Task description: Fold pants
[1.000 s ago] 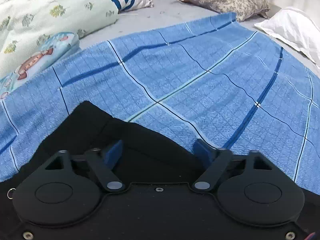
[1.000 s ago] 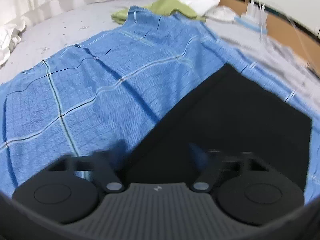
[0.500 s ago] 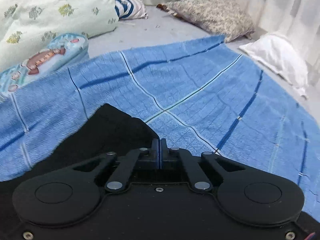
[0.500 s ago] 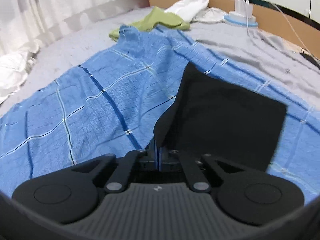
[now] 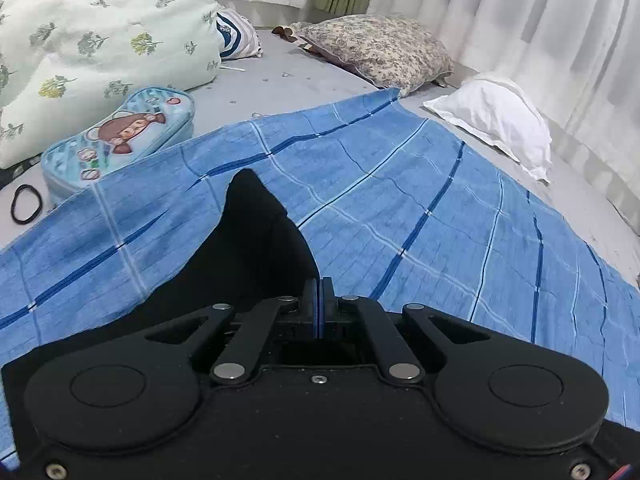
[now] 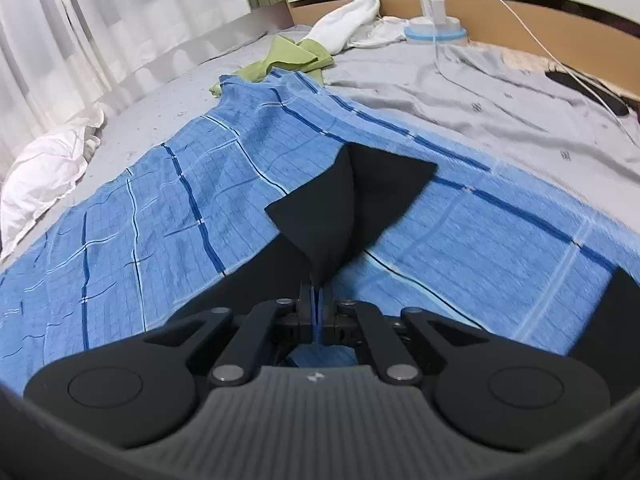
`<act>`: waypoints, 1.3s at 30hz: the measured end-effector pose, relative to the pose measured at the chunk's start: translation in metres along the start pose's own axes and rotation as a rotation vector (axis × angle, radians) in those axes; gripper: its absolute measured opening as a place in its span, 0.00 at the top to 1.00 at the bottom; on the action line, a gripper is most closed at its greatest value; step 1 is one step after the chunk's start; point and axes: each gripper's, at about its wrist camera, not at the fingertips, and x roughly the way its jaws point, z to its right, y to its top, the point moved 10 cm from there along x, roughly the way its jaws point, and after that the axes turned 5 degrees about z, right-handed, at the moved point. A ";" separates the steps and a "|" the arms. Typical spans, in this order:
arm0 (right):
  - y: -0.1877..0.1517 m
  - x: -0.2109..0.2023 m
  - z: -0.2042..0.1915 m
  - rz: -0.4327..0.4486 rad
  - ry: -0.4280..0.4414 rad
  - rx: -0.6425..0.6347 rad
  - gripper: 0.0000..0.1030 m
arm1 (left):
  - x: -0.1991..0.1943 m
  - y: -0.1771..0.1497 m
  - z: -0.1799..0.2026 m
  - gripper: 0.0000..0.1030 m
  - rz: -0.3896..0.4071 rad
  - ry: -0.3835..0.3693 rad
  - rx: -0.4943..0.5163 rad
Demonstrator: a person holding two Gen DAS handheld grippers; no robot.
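Covering the grey bed (image 5: 304,76) is a blue checked sheet (image 5: 420,200), and on it lie the black pants (image 6: 352,208), rising from each gripper toward 12 o'clock in both wrist views. The left gripper (image 5: 320,292) is clenched on a peak of the pants' edge and the right gripper (image 6: 317,300) is clenched on a lifted corner that fans out above it. A quilt (image 5: 92,40) sits at 10 o'clock, a floral pillow (image 5: 380,48) at 1, a white pillow (image 5: 496,116) at 2, a cartoon pouch (image 5: 120,136) at 9; no writing is readable.
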 end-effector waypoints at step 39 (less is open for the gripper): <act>-0.131 -0.192 0.180 0.016 -0.005 0.151 0.97 | -0.157 -0.096 -0.141 0.98 0.037 0.017 0.034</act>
